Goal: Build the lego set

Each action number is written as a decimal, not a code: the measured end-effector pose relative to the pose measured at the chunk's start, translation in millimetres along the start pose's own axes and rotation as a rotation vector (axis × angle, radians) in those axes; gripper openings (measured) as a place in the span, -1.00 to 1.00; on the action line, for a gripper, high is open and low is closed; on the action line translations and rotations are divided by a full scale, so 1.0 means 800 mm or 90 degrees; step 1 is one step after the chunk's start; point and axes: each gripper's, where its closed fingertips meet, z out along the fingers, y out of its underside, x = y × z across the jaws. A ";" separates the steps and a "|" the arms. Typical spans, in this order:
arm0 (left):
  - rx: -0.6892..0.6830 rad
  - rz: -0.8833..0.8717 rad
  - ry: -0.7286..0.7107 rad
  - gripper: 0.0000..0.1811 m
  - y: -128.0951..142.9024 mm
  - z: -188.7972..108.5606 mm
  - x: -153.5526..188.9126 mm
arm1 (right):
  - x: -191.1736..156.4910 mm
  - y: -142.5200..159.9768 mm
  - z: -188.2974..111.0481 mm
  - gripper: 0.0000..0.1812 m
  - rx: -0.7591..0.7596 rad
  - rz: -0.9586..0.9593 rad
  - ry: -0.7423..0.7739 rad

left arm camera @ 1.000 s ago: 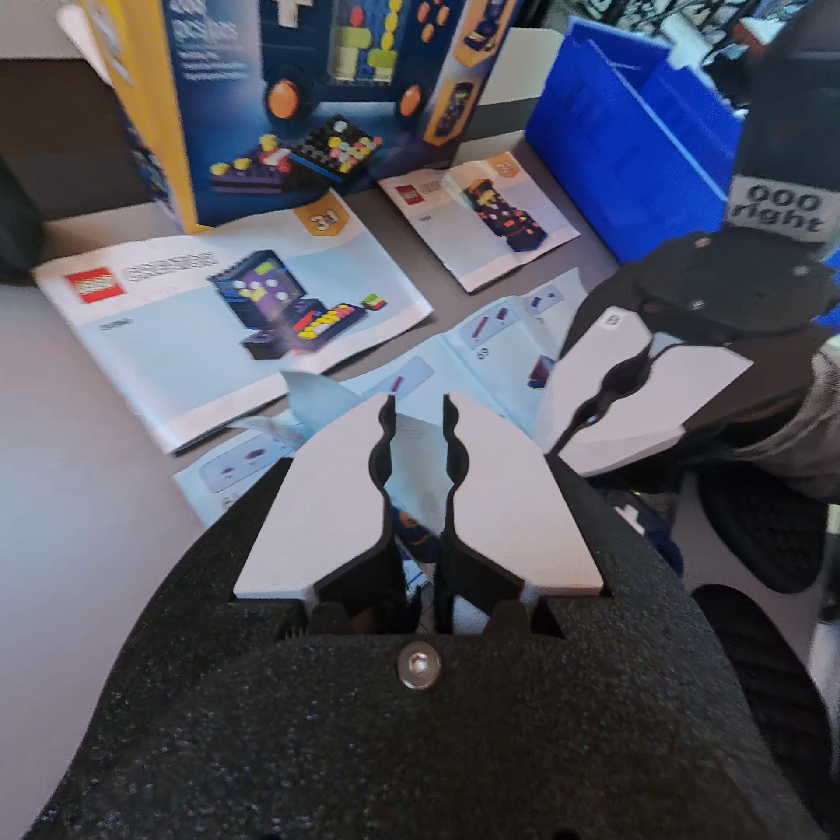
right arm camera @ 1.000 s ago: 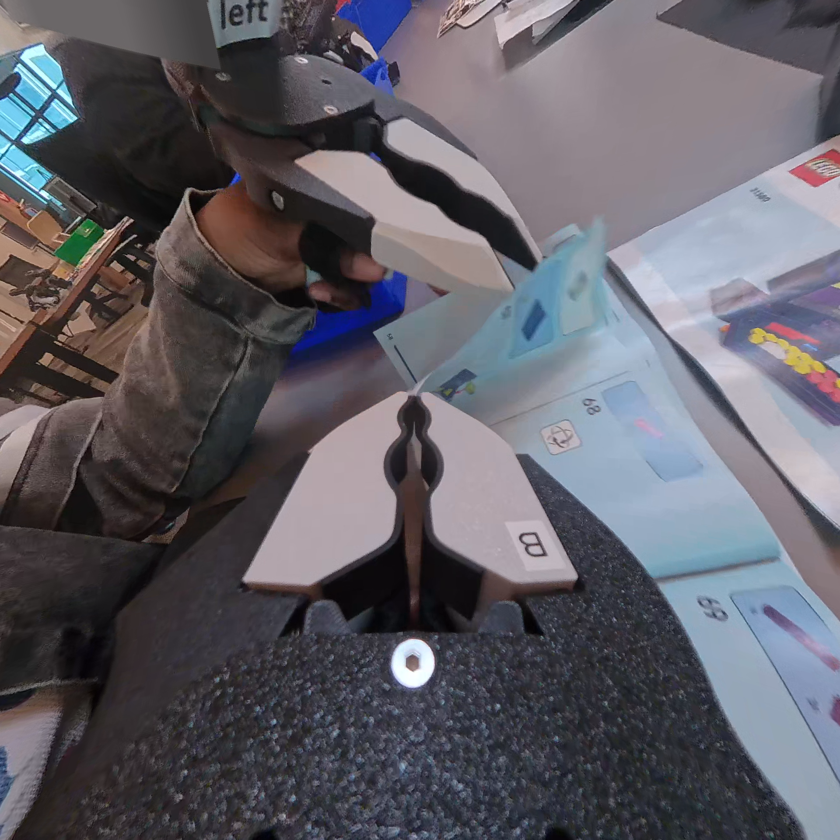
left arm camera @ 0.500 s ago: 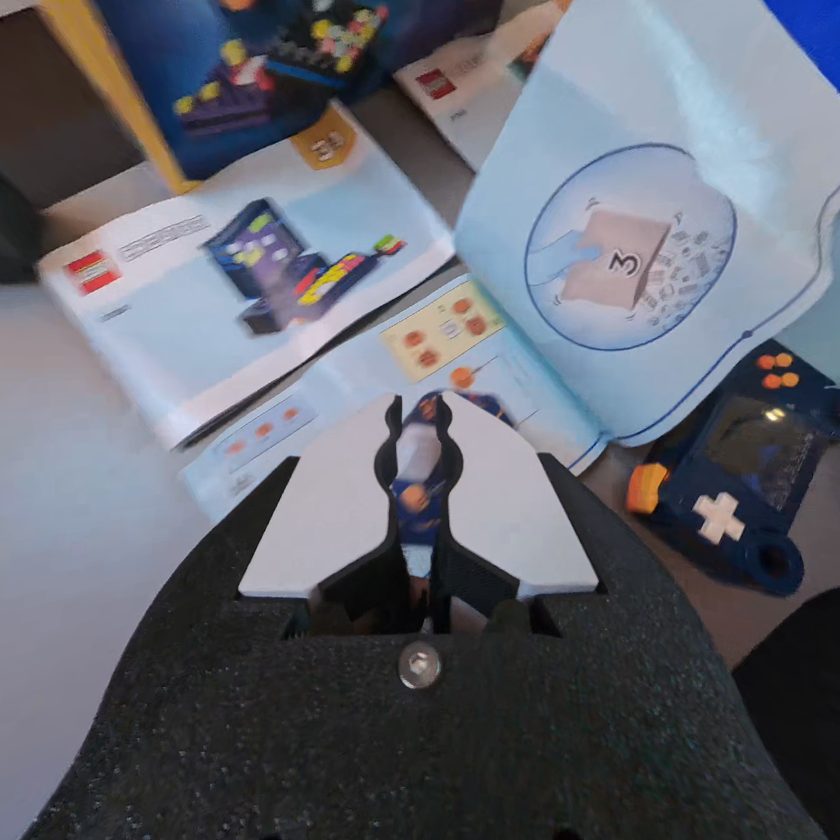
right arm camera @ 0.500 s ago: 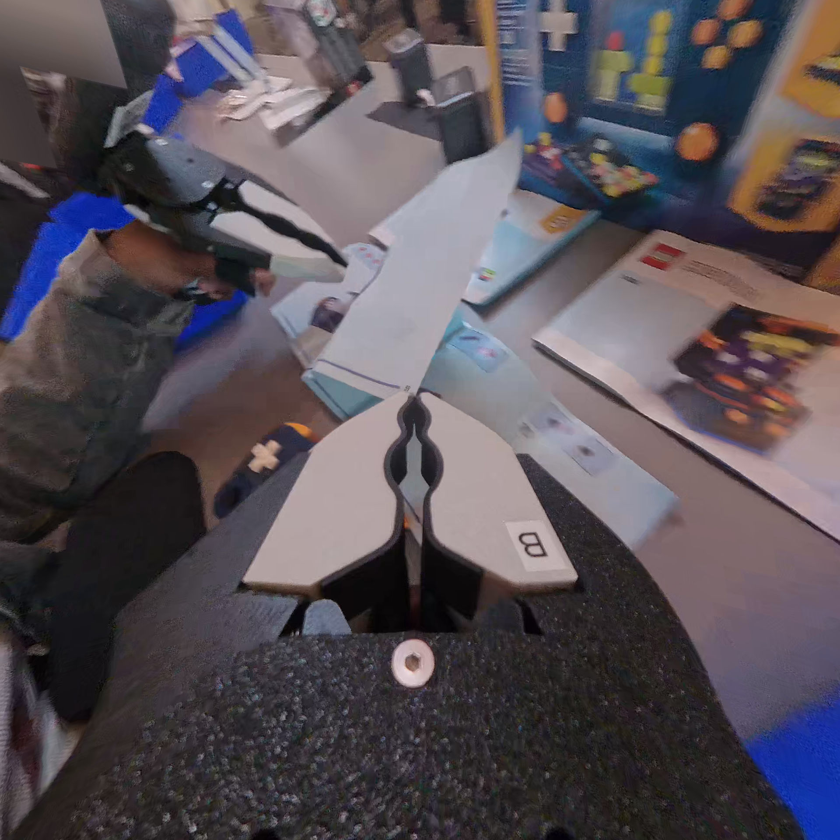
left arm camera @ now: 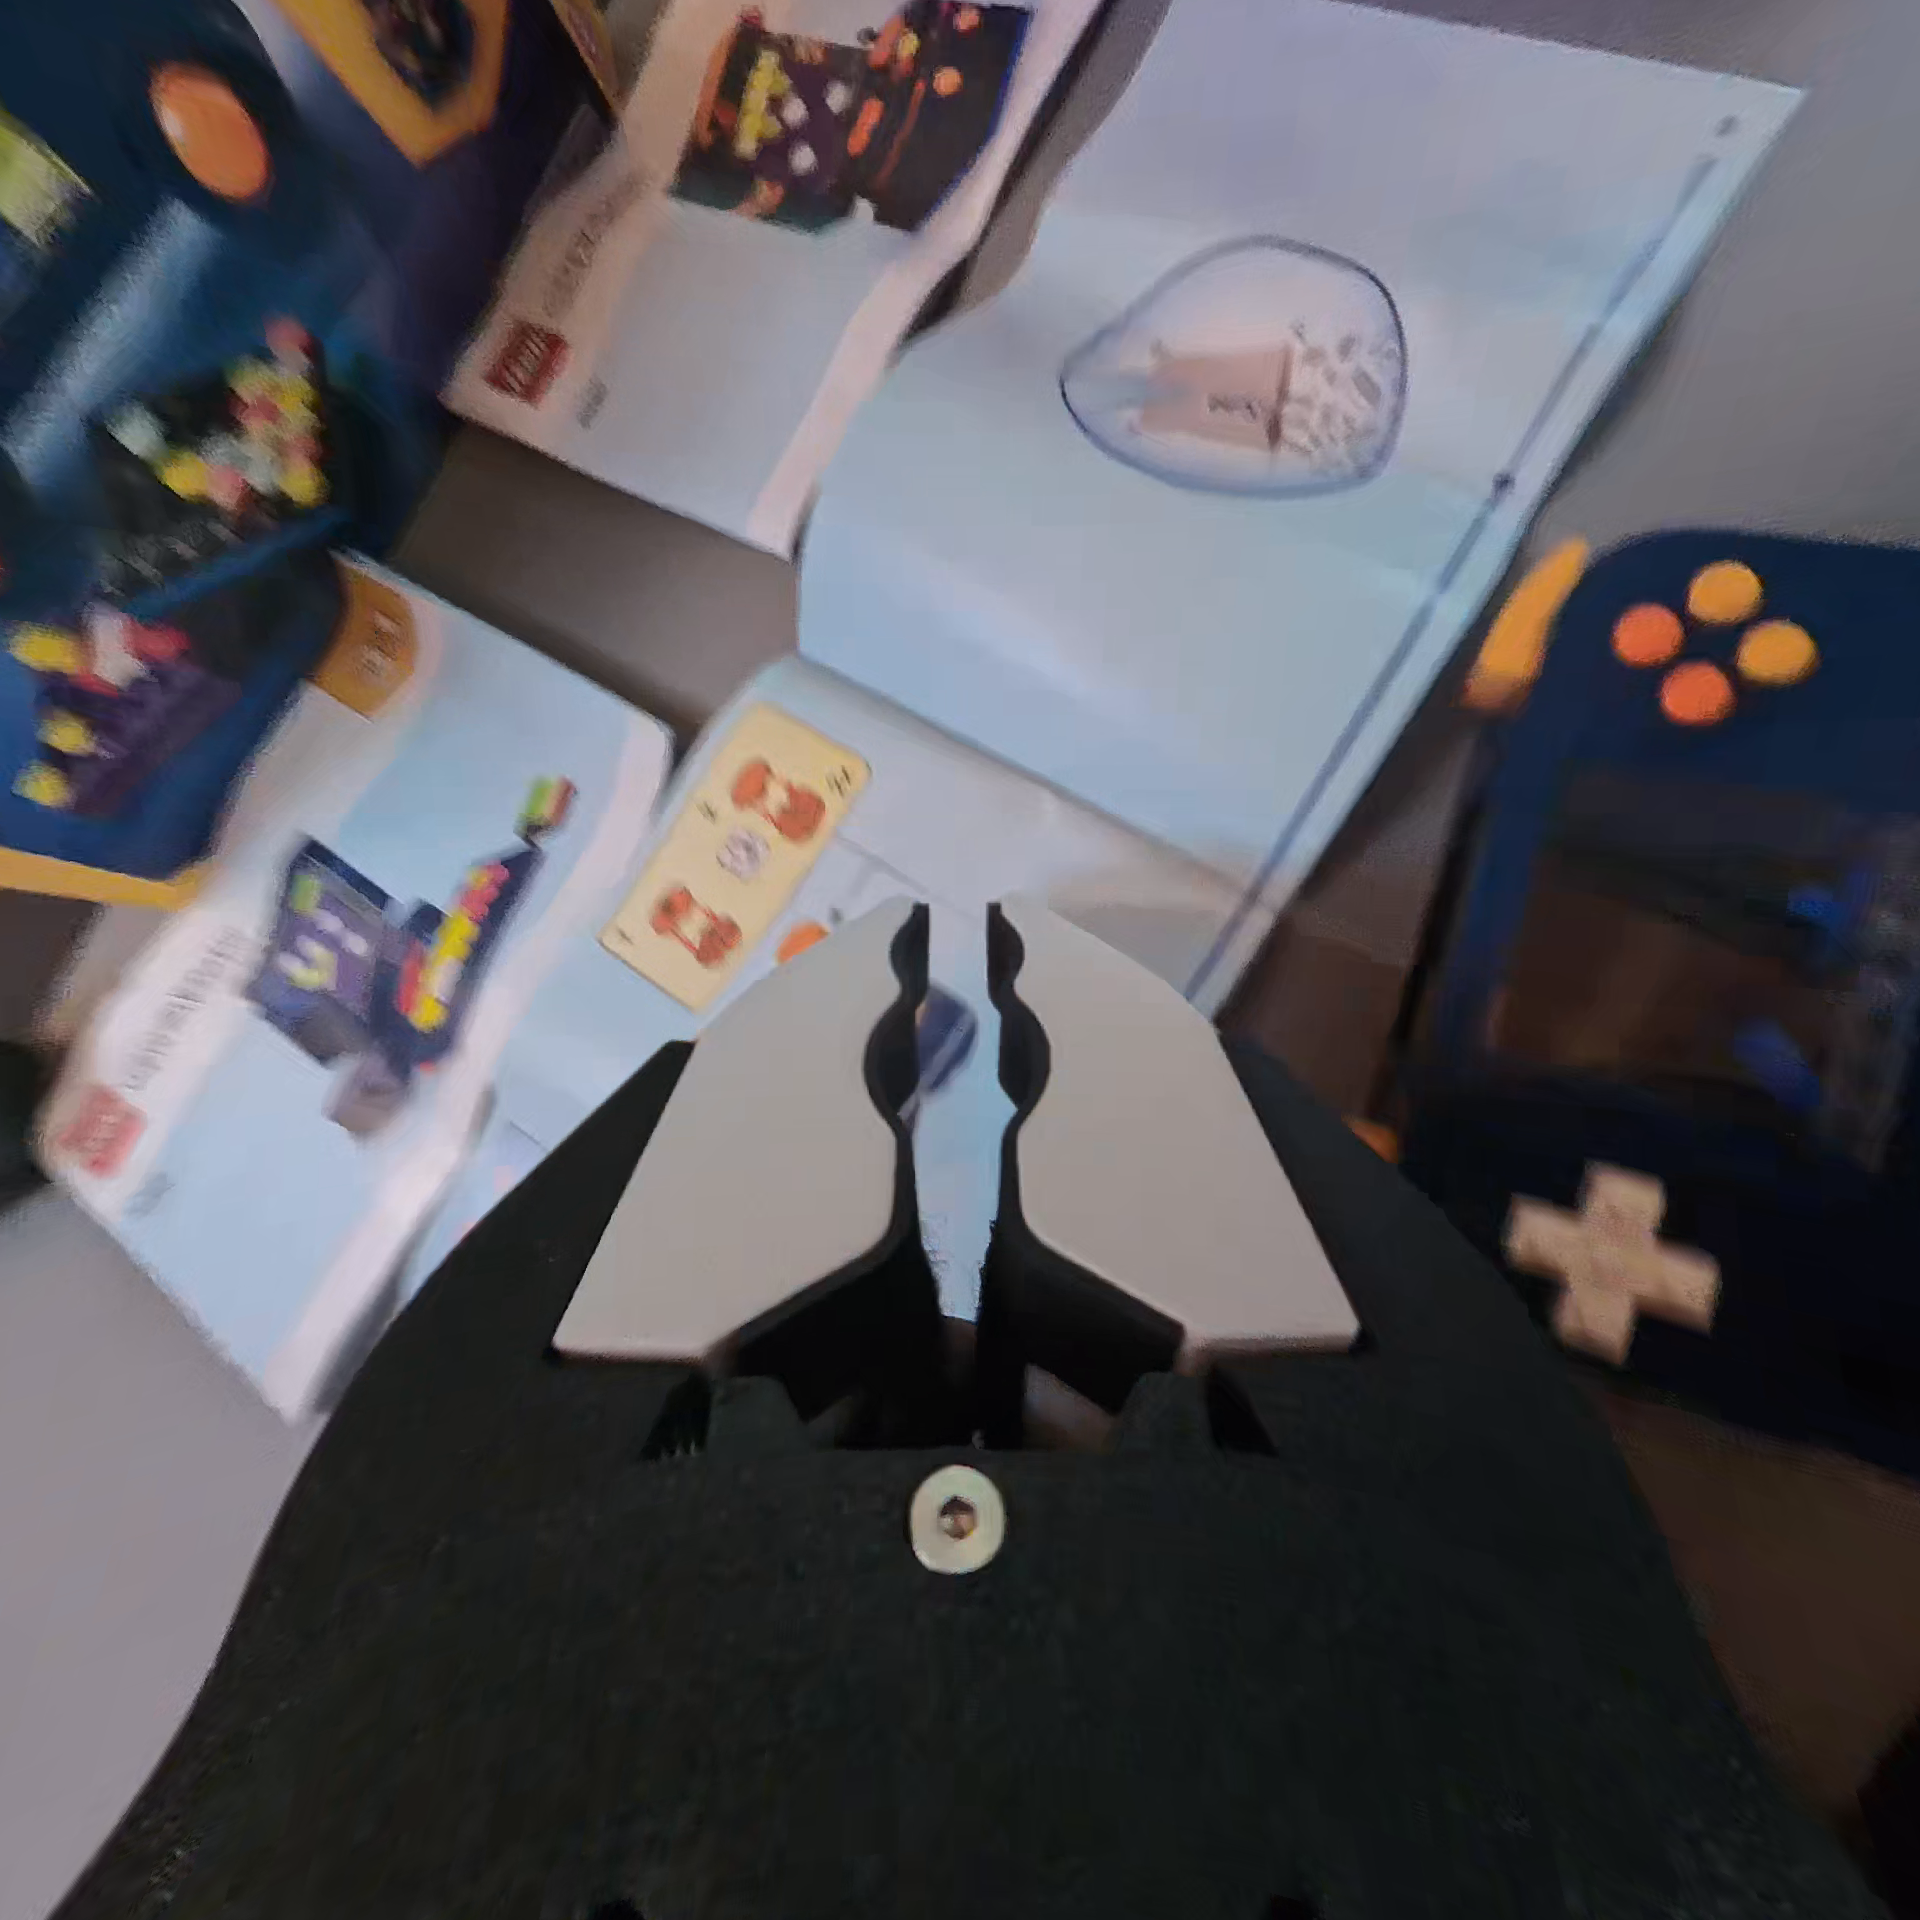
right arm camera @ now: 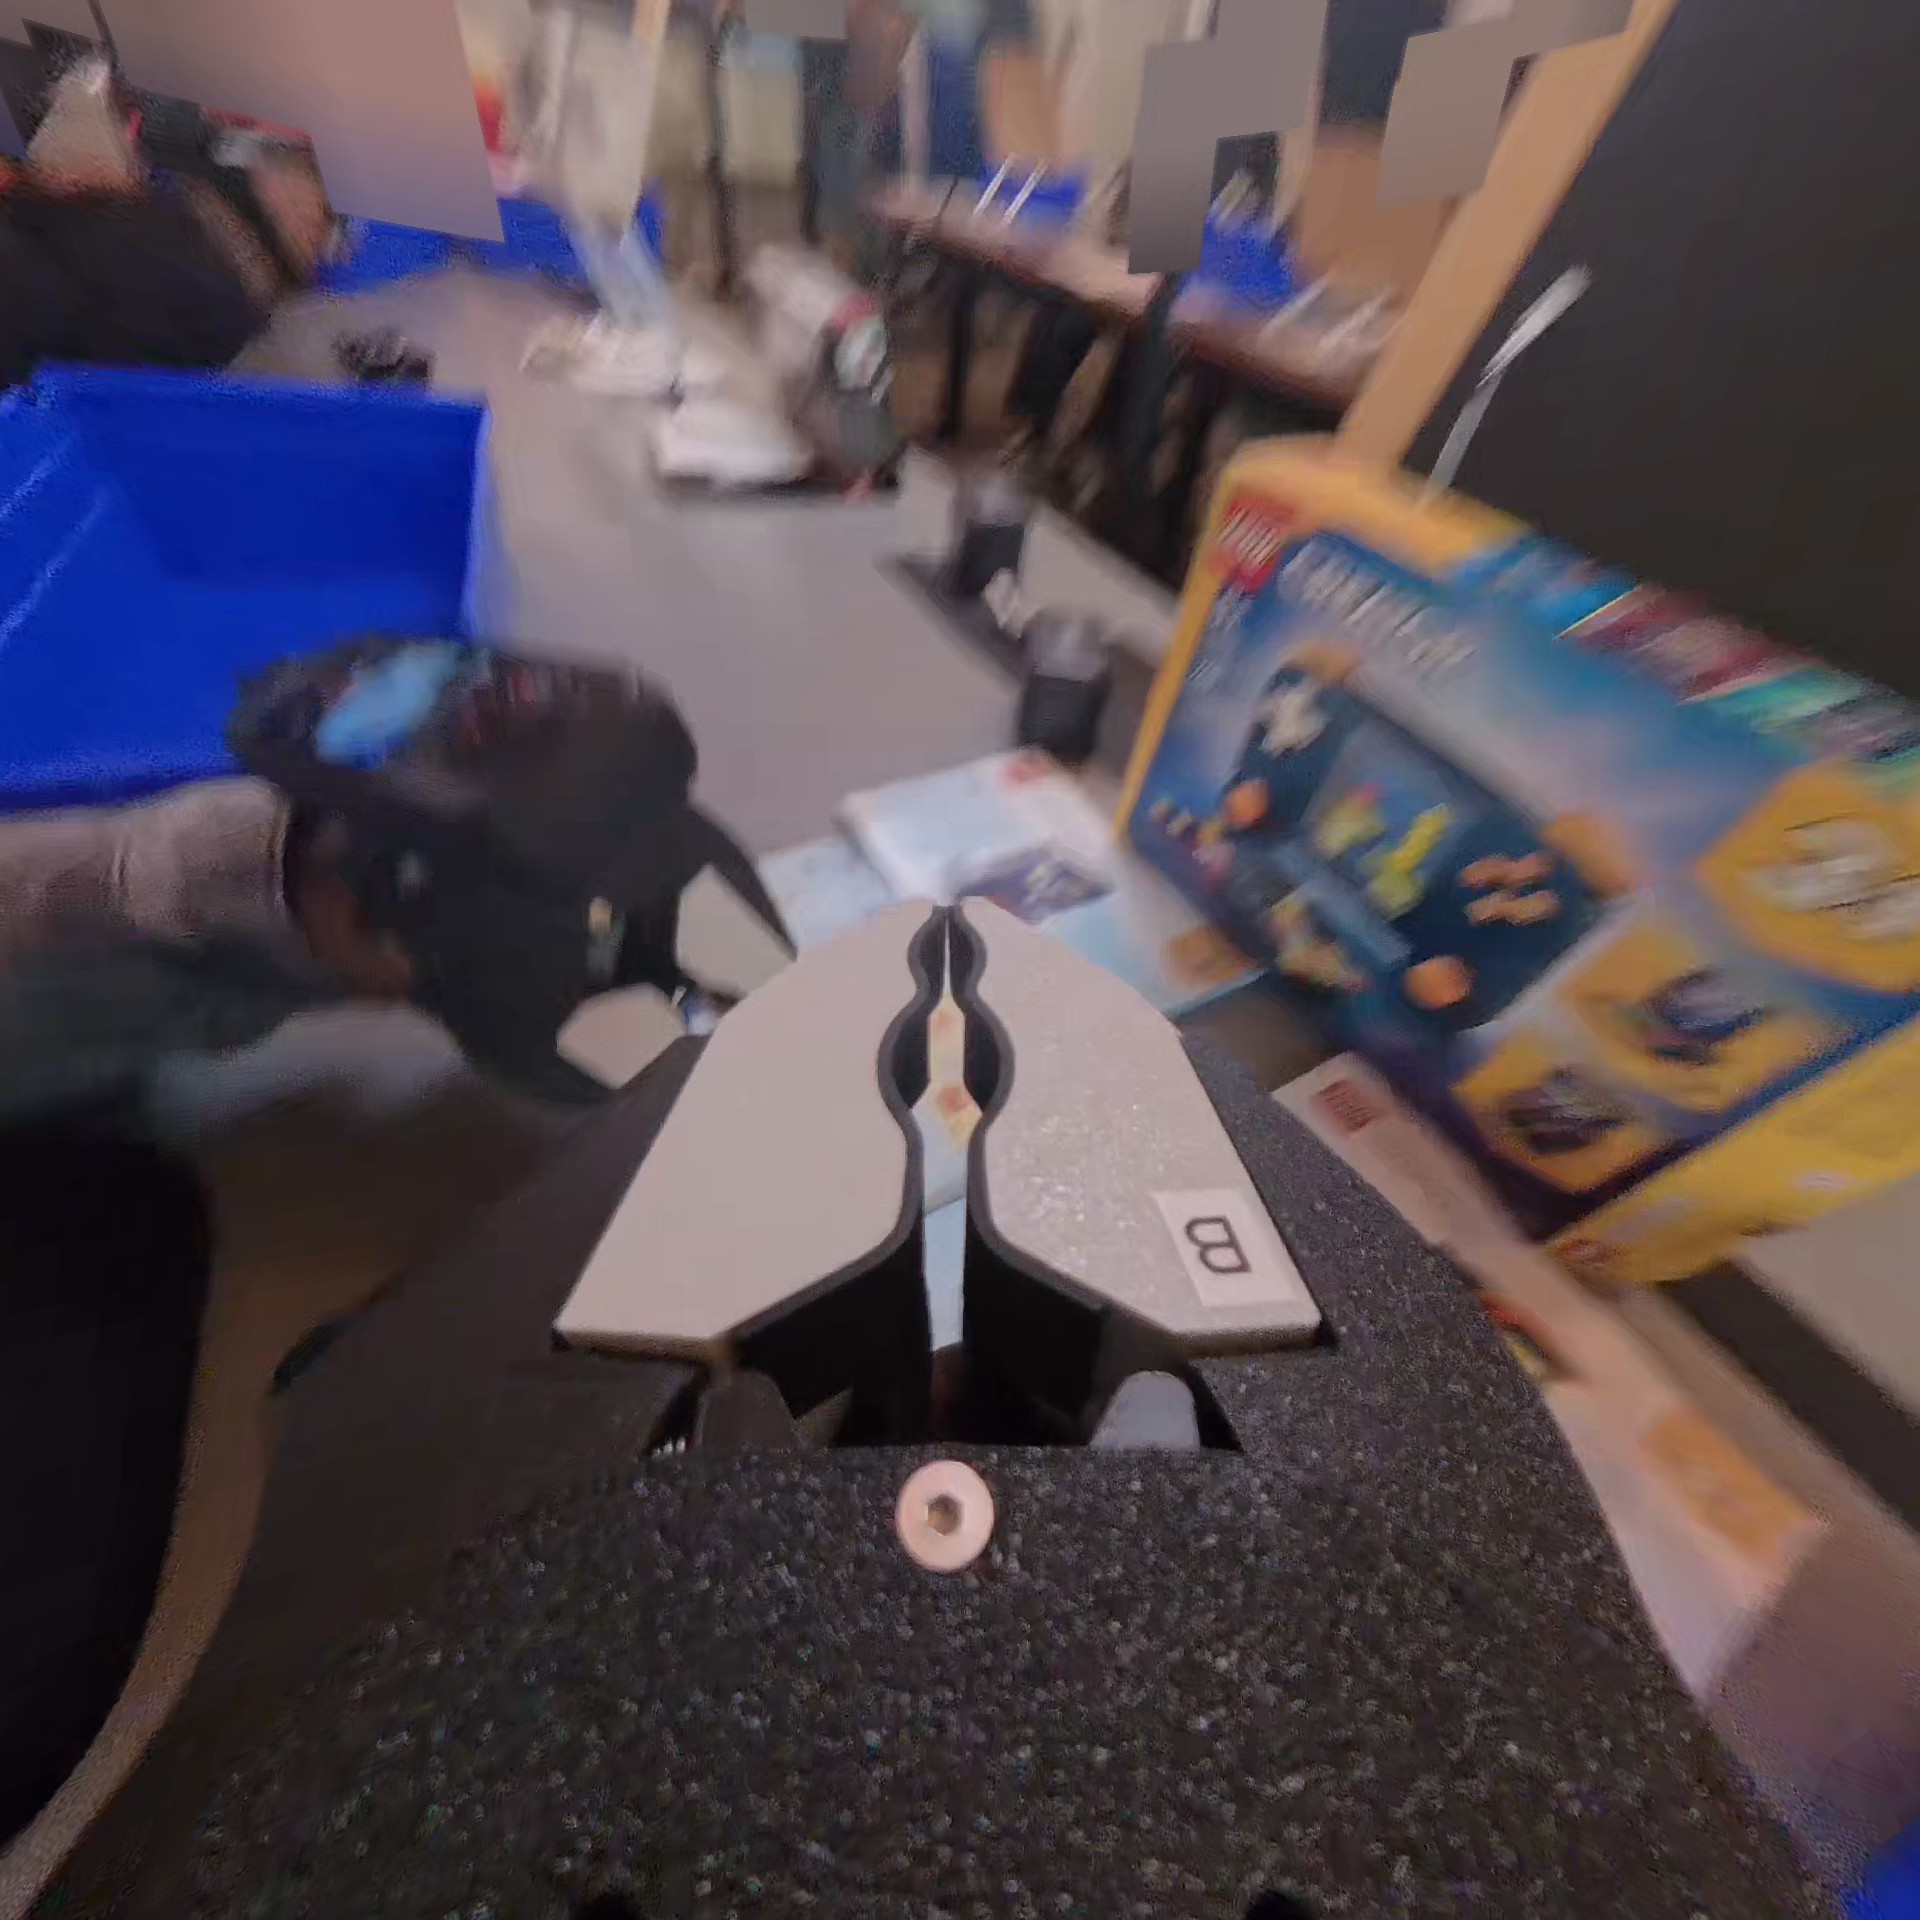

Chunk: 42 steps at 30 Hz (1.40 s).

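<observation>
Both wrist views are motion-blurred. The left gripper (left arm camera: 951,914) hovers over the open instruction booklet (left arm camera: 1143,499), which lies on the grey table (left arm camera: 125,1507); its fingers stand slightly apart with a narrow gap and nothing between them. Taking the open booklet as landmark: a closed booklet (left arm camera: 343,966) with a purple-and-black model on its cover lies just left of it; a second closed booklet (left arm camera: 707,312) lies beyond it, partly under its far edge; the dark blue lego build (left arm camera: 1704,935), shaped like a handheld game console with orange buttons and a pale cross pad, sits just to its right; the lego box (left arm camera: 187,416) stands to its far left. The right gripper (right arm camera: 948,914) has its tips nearly touching, released from any object, since only the page below shows through the gap. In the right wrist view the lego box (right arm camera: 1507,831) stands right of the booklets, the left gripper (right arm camera: 717,862) shows on the left, and a blue bin (right arm camera: 239,561) sits behind it.
</observation>
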 end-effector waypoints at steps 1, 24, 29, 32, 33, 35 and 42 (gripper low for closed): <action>-0.005 -0.034 0.047 -0.90 0.015 -0.004 0.004 | -0.012 0.027 0.019 -1.00 -0.059 0.029 -0.072; -0.063 -0.261 0.066 -1.00 0.091 -0.029 -0.009 | -0.046 0.204 0.047 -1.00 -0.288 0.162 -0.350; -0.087 -0.237 0.040 -1.00 0.092 -0.029 -0.009 | -0.046 0.204 0.046 -1.00 -0.282 0.126 -0.333; -0.092 -0.233 0.039 -1.00 0.092 -0.029 -0.008 | -0.046 0.204 0.044 -1.00 -0.282 0.124 -0.334; -0.095 -0.234 0.043 -1.00 0.092 -0.029 -0.007 | -0.046 0.204 0.043 -1.00 -0.281 0.120 -0.335; -0.104 -0.232 0.058 -1.00 0.091 -0.030 -0.001 | -0.046 0.205 0.040 -1.00 -0.281 0.107 -0.339; -0.073 -0.252 0.015 -0.94 0.097 -0.046 -0.026 | -0.043 0.208 0.030 -1.00 -0.279 0.075 -0.349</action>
